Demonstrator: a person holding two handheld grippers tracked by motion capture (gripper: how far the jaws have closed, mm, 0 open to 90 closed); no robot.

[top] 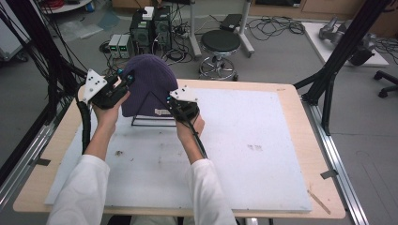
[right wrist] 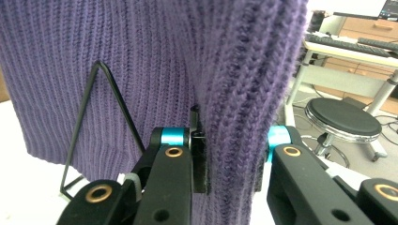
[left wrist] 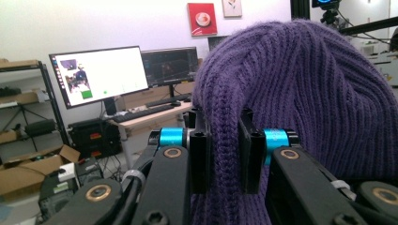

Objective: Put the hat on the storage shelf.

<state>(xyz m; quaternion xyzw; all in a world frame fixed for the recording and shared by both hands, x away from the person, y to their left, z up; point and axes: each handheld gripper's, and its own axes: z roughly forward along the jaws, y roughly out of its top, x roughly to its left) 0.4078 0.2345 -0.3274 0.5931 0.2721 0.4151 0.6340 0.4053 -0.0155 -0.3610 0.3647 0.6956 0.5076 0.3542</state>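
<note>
- White mat (top: 244,154) on a light wood counter (top: 300,117), grey floor all around.
- Behind the counter: one round black stool (top: 220,42), computer boxes (top: 150,28) and loose cables on the floor.
- In the left gripper view: two screens on a desk (left wrist: 124,75), one red picture on the wall (left wrist: 202,18).
- One purple knit hat (top: 149,82), held up over a black wire stand (top: 150,112) near the counter's far left.
- Two grippers, one on each side of the hat.
- Left gripper (top: 123,83): fingers clamped on a fold of the hat.
- Right gripper (top: 177,107): fingers clamped on the hat's edge.
</note>
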